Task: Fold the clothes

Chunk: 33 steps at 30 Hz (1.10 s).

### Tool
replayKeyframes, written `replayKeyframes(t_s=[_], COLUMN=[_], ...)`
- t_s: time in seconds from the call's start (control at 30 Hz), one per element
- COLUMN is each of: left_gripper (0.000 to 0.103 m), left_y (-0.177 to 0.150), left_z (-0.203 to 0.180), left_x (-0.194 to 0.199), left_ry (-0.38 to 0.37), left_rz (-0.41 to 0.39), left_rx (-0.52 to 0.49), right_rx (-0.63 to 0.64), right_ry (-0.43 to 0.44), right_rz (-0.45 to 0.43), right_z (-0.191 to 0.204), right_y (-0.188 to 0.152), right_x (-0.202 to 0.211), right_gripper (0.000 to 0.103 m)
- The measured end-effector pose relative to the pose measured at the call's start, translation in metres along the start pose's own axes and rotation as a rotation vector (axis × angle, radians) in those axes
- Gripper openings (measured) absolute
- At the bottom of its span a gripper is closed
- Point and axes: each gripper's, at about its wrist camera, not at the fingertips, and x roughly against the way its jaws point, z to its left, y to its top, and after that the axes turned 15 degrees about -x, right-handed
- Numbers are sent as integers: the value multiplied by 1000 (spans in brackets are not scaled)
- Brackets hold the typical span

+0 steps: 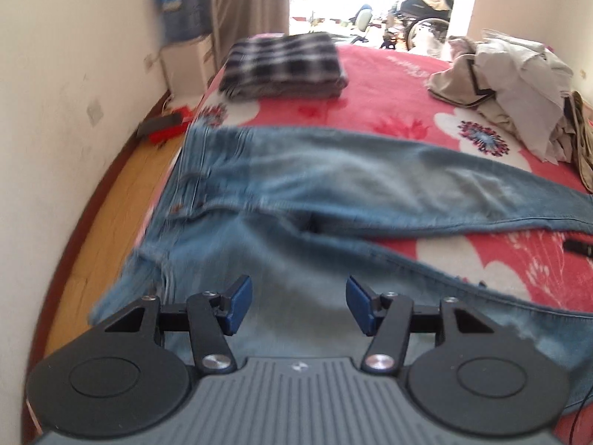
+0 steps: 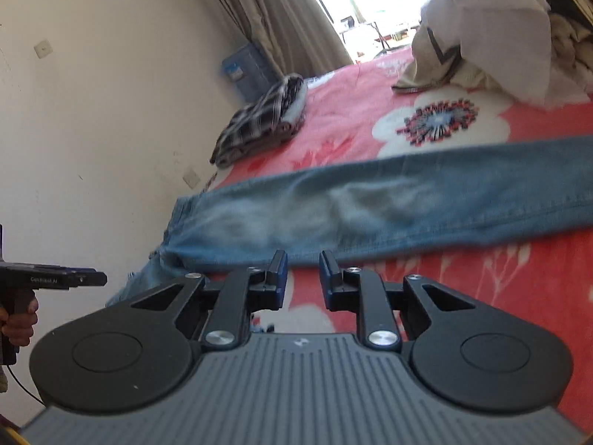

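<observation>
Jeans (image 1: 333, 185) lie unfolded on bed (image 1: 389, 74); plaid stack (image 1: 285, 63) is folded (pile (image 1: 519, 85) waits). Left gripper (image 1: 298, 306) and right gripper (image 2: 303, 278) have fingers released, empty.

Jeans (image 1: 304, 200): leg ends cut off at right edge; waistband blurred. Blue container (image 1: 181, 11) blurred, contents indeterminate.

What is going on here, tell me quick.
A person with a gripper in each hand is folding clothes on a bed with a red floral blanket. A pair of light blue jeans lies spread out with its legs apart. The left gripper hovers open over the near leg; the right gripper is open too. A folded plaid garment and an unfolded pile sit beyond.
</observation>
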Motion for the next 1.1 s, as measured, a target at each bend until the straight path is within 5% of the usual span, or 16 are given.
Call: replayKeyframes(t_s=[0.1, 0.23, 0.43, 0.57, 0.8, 0.93, 1.1], left_gripper=[57, 57, 58, 59, 59, 59, 59], left_y=[-28, -72, -115, -125, -141, -152, -152], left_z=[11, 24, 45, 55, 64, 68, 83], left_x=[-11, -11, -12, -19, -22, -21, -34], left_ry=[-17, -40, -78, -117, -125, -137, -168], left_rz=[35, 57, 62, 31, -14, -52, -110], left_rx=[77, 159, 282, 371, 476, 537, 671], right_rx=[-36, -48, -34, -141, -401, -513, -611], right_ry=[-51, -222, -498, -347, 43, 102, 146], right_rz=[60, 83, -70, -53, 210, 383, 435], right_z=[-14, -48, -71, -69, -73, -80, -86], right_y=[-30, -54, -48, -45, -77, -106, -127], right_x=[8, 30, 84, 97, 71, 50, 41], right_gripper=[18, 16, 18, 20, 28, 33, 34])
